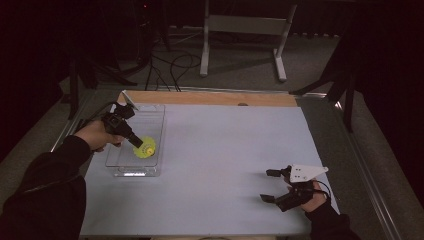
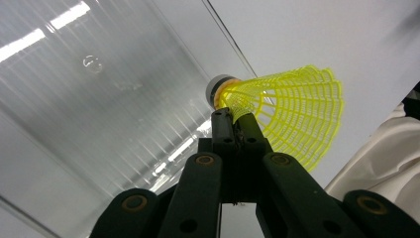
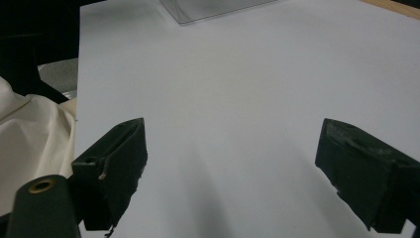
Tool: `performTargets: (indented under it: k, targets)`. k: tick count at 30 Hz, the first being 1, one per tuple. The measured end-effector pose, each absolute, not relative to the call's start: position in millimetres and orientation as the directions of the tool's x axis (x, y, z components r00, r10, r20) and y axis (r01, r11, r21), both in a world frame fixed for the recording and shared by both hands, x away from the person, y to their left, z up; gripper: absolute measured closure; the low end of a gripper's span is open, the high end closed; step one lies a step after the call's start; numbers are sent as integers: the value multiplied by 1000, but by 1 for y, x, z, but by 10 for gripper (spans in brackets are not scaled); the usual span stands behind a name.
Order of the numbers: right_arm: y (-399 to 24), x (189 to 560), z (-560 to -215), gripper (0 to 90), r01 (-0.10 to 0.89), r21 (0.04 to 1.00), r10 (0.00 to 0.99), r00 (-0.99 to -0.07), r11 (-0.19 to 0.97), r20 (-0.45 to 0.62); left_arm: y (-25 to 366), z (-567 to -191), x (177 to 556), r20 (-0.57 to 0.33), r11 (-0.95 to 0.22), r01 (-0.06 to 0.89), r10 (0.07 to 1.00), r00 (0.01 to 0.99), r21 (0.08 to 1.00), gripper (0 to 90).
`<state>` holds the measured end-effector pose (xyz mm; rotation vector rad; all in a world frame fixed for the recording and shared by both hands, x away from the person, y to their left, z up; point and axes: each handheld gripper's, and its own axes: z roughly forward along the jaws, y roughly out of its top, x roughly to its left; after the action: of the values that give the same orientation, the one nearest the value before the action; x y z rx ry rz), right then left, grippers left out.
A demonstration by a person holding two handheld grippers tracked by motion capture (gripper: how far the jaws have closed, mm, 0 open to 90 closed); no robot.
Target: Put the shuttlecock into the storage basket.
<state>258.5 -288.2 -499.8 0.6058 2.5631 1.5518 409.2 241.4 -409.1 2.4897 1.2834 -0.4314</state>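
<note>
On the white table (image 1: pixel 225 150) a clear plastic tray (image 1: pixel 159 120) sits near the left edge, and over it the left gripper (image 1: pixel 136 142) – jaws pinched tight – holds a yellow shuttlecock (image 1: pixel 146 148) by its skirt, while the right gripper (image 1: pixel 270 185) rests near the right front corner – jaws spread wide on nothing.
</note>
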Motion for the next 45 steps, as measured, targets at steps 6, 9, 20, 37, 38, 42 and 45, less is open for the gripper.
performTargets:
  k: [6,9,20,37,38,42,45]
  targets:
    - [-289,259,-500,128,291,866,375,-917,406,132,238,-420,411,-399,-556,824,735,549,110,900]
    - [-289,258,-500,128,292,866,375,-917,406,134,236,-424,412,-400,-567,818,730,554,96,900]
    - [-289,259,-500,129,293,865,373,-918,407,135,233,-431,413,-392,-572,817,736,552,75,900]
    - [-288,259,-500,129,296,862,367,-920,412,140,231,-427,410,-298,-556,826,777,555,91,356]
    - [-288,259,-500,130,296,862,366,-920,411,141,231,-426,410,-291,-554,827,780,554,93,308]
    - [-288,259,-500,130,296,862,365,-920,411,142,232,-423,409,-311,-553,827,772,555,104,92]
    - [-287,259,-500,130,298,860,363,-921,414,144,231,-421,408,-321,-564,818,758,567,115,6]
